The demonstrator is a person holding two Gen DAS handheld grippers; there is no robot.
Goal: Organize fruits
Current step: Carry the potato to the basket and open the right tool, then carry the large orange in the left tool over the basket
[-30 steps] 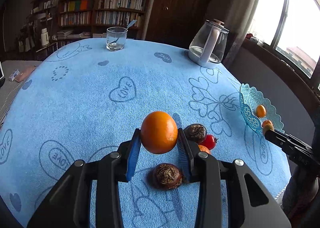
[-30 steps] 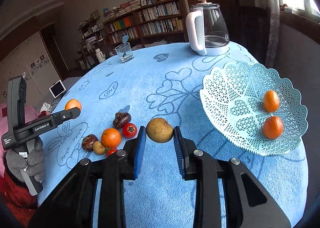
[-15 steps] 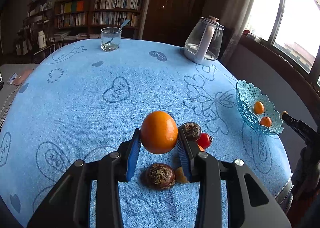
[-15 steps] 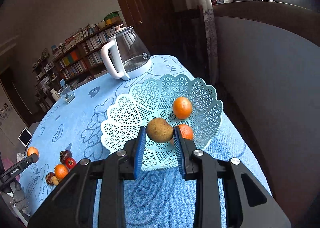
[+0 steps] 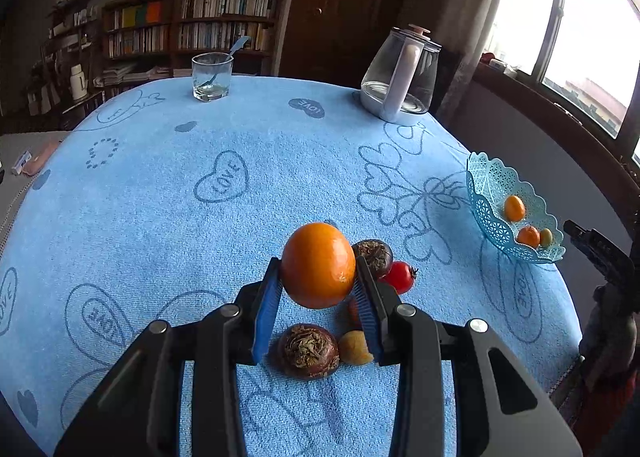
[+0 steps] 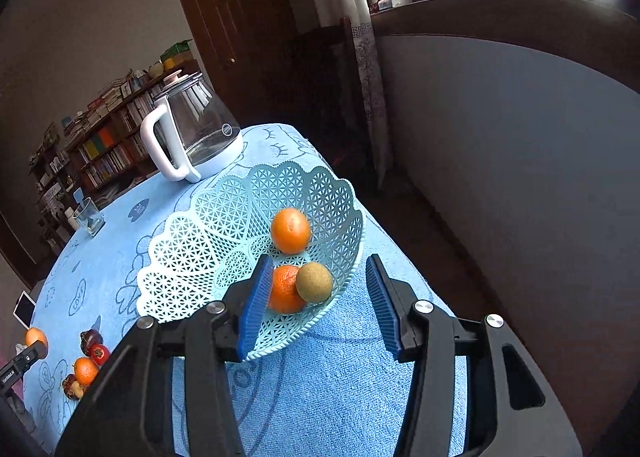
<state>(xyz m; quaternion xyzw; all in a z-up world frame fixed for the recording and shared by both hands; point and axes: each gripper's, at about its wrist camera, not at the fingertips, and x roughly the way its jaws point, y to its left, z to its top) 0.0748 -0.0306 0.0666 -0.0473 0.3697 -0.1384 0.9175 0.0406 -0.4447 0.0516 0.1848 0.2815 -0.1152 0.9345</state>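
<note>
3 fruits sit in the basket (image 6: 224, 217) now: 2 small oranges and a brown fruit (image 6: 314, 282) the right gripper (image 6: 316, 305) just let go of, jaws opening wide. The left gripper (image 5: 318, 311) squeezes an orange (image 5: 318, 265). About 5 fruits wait at lower left.

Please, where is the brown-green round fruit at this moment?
In the right wrist view, the brown-green fruit lies in the lattice basket, touching an orange, near the rim closest to the camera, between the open right gripper fingers.

Open cloth (image 5: 168, 225) mid-table, kettle (image 5: 400, 85) and glass (image 5: 212, 77) at far edge
</note>
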